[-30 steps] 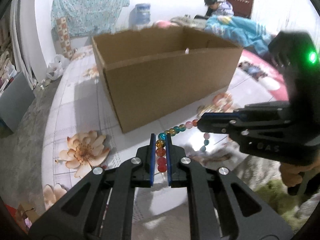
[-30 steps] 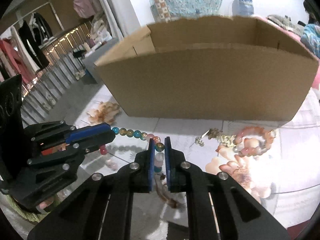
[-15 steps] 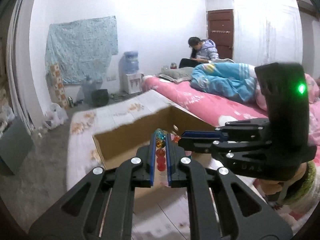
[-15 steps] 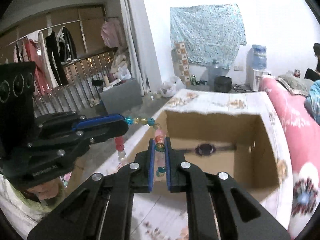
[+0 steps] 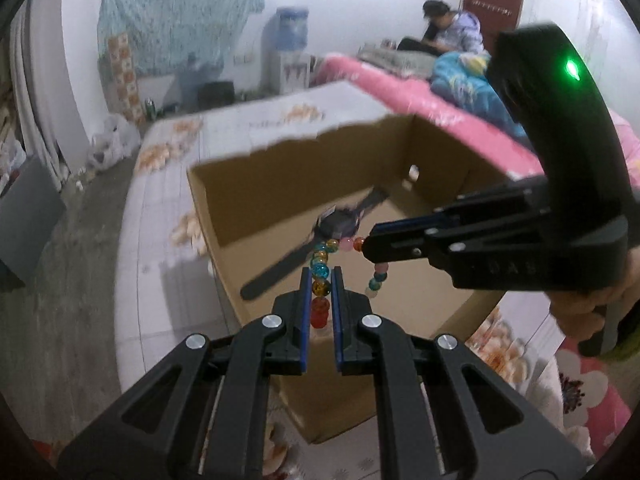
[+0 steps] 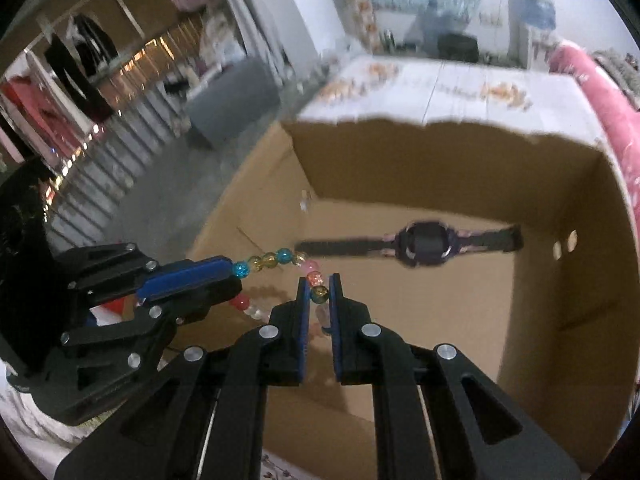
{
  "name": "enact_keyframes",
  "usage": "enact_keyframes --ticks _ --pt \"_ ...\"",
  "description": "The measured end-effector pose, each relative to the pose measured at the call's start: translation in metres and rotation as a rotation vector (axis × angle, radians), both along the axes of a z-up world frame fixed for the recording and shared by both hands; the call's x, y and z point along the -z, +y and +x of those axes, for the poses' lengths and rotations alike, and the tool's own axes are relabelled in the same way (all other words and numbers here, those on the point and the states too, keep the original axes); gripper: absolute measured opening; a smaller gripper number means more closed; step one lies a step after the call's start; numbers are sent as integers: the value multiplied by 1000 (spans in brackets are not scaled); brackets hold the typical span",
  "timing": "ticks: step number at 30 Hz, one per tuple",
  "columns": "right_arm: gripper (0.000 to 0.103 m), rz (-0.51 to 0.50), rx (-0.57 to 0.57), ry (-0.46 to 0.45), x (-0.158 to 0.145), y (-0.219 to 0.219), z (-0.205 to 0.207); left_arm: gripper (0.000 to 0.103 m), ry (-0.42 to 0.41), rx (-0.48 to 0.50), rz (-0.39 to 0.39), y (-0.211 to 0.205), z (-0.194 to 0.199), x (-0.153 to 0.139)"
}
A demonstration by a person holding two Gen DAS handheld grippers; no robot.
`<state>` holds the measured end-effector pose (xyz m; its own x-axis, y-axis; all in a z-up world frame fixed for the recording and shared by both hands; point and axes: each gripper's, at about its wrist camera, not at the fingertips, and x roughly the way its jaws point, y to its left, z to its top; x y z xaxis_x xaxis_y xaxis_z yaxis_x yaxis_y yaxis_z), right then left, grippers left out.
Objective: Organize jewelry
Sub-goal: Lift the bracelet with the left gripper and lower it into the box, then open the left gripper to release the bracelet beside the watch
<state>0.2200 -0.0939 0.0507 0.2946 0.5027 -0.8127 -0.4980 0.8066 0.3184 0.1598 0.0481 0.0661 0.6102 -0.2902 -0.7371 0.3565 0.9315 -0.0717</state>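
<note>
A string of coloured glass beads [image 5: 320, 270] hangs stretched between both grippers above the open cardboard box [image 5: 224, 208]. My left gripper [image 5: 321, 276] is shut on one end of the bead bracelet; its red and amber beads sit between the blue pads. My right gripper [image 6: 319, 282] is shut on the other end of the bead bracelet [image 6: 276, 258], and shows in the left wrist view as the black tool at right [image 5: 366, 245]. A dark wristwatch [image 6: 424, 242] lies flat on the box floor [image 6: 460, 320], also seen as the watch [image 5: 340, 224] from the left.
The box stands on a floral-patterned sheet [image 5: 168, 240]. A pink bed [image 5: 420, 96] with a seated person [image 5: 448, 28] lies behind at right. A water dispenser [image 5: 290, 52] and a grey bin [image 6: 232, 104] stand on the floor, with a clothes rail [image 6: 80, 56] at far left.
Both grippers rose from the sheet in front of the box, carrying the bead string up and over the rim; they now hold it above the box interior, where the watch has come into sight.
</note>
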Motion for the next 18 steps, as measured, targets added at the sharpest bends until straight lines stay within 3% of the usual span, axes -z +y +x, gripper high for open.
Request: enact_keyframes --ticks 4,12,14,16,18 --pt "11 -54 -12 62 16 10 7 9 12 -6 37 0 1 10" --pt "13 -19 27 20 4 -2 6 18 -18 -52 17 6 -4 3" --pt "18 6 55 -23 -8 -16 1 27 -45 -73 10 11 -12 -3" --pt "32 28 102 -84 -23 -38 -6 35 -81 -88 -28 18 -25 -10" --pt "36 28 174 -158 -39 -65 -14 59 -103 -130 -42 26 -34 -14"
